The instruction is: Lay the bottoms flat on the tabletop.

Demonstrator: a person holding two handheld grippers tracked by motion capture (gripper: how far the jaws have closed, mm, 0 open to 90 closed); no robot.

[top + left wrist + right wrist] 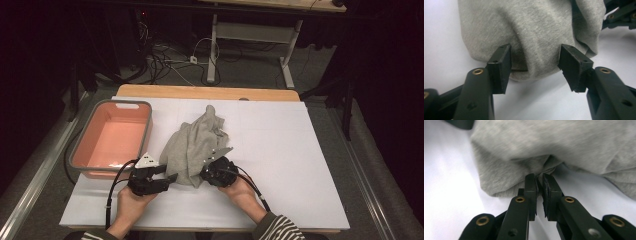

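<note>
A grey shirt [196,145] lies crumpled in a heap in the middle of the white table [290,150]. I am working at the edge of it that is nearest to me.

My right gripper [539,178] has its jaws pressed almost together, and they pinch a little bunch of the shirt's edge right at their tips. I hold only a small fold, I think, so that I can lift or pull that corner without dragging the whole heap.

My left gripper [535,53] has its jaws spread apart. A rounded fold of the shirt's hem sits between them, but the pads do not squeeze it yet. The left pad is just beside the cloth, and the right pad is close to it too. I keep them wide so the thick fold can fit in before I close.

In the high view, my left gripper [165,176] and my right gripper [206,170] are near each other, one at each side of the shirt's near edge. That way I can take two spots and spread the shirt flat.

A pink tub with a grey rim [79,150] stands to the left of the shirt, just beside it. Nothing is in it. Maybe the shirt goes there later.
</note>
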